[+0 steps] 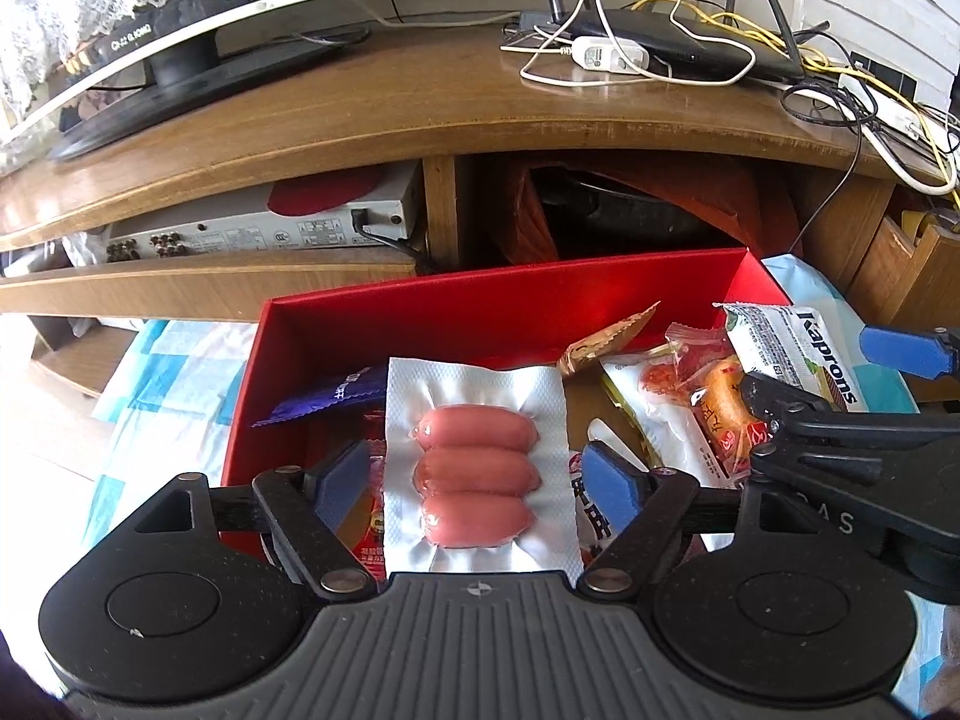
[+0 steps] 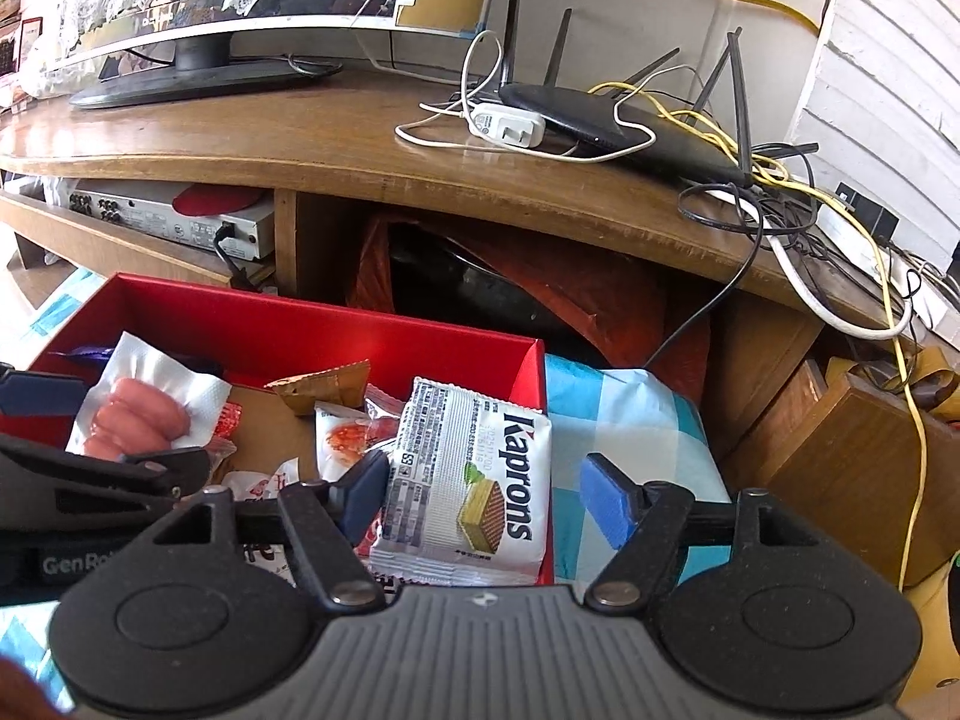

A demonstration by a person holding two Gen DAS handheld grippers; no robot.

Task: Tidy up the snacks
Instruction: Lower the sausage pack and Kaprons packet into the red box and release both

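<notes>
- Two grippers hang side by side over a red box (image 1: 420,324) of snacks that sits on a blue-and-white checked cloth (image 2: 624,414) in front of a wooden TV stand (image 1: 384,120).
- The left gripper (image 1: 477,474) has its jaws apart, the blue pads standing clear on either side of a sausage pack (image 1: 477,462); the pack lies flat in the box with nothing pressing on it.
- The near end of the sausage pack is cut off behind the gripper's body.
- The right gripper (image 2: 486,495) has its jaws wide apart around a white wafer packet (image 2: 474,480). The right pad stands well clear of the packet; the left pad is just at its edge, and I cannot tell whether it touches.
- The wafer packet leans at the right end of the box, its lower edge hidden by the gripper.
- Under and between these two lie more wrappers: a purple packet (image 1: 336,396) mostly covered by the sausage pack, a brown torn wrapper (image 1: 606,342), and red-and-clear packets (image 1: 708,396) whose print is too small to read.
- On the stand sit a monitor (image 1: 180,18), partly draped in lace, and a router (image 2: 624,126) in a tangle of cables; the shelf below is dark, and its contents are hard to make out.
</notes>
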